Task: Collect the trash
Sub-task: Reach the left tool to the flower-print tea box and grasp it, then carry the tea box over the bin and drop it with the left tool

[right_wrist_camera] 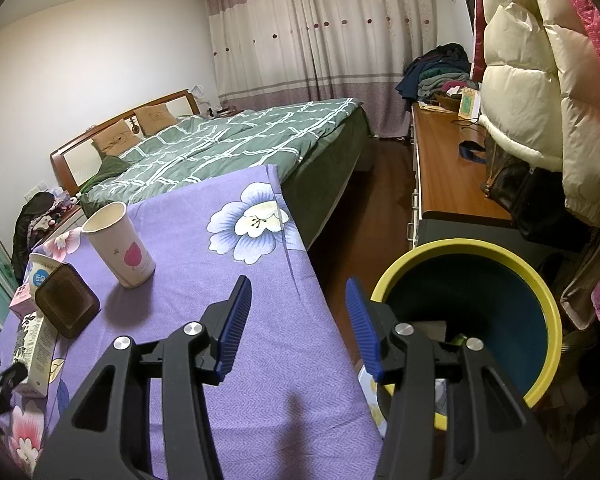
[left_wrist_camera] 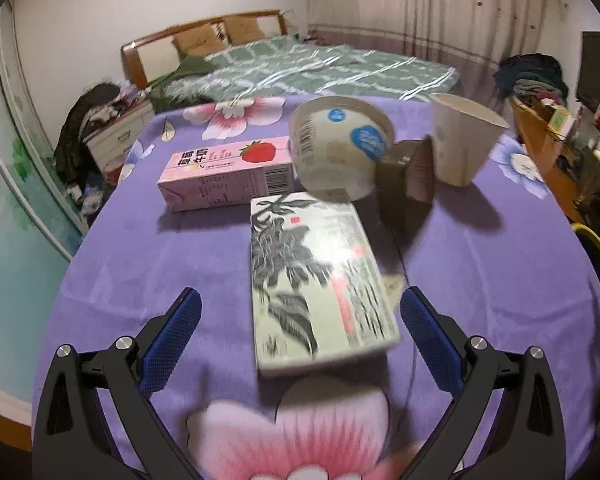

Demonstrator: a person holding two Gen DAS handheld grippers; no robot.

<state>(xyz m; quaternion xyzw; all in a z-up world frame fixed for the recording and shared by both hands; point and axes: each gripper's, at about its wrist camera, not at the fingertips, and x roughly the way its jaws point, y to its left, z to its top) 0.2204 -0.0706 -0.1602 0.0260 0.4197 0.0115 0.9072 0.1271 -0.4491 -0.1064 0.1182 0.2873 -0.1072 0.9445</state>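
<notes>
1. The tabletop (left_wrist_camera: 140, 248), under a purple flowered cloth, fills the middle of the left wrist view; trash lies across its upper half.
2. The yellow-rimmed bin (right_wrist_camera: 540, 280) stands at lower right of the right wrist view, just beside the tabletop's edge. Something lies at its bottom, too hidden to name.
3. The green carton (left_wrist_camera: 316, 280) lies flat at centre frame, its near end between the wide-open jaws of the left gripper (left_wrist_camera: 300, 320), which touch nothing. I judge it the next pick; a skewed closing could push it away rather than catch it.
4. The pink carton (left_wrist_camera: 228, 172) lies just behind it, upper left of centre.
5. The tipped bowl (left_wrist_camera: 336, 148) and the brown box (left_wrist_camera: 404, 184) crowd together; a careless reach could knock them.
6. The paper cup (left_wrist_camera: 460, 140) stands upright, upper right, apparently empty, and easily toppled.
7. The right gripper (right_wrist_camera: 300, 320) hangs half open over the tabletop's edge, holding nothing.
</notes>
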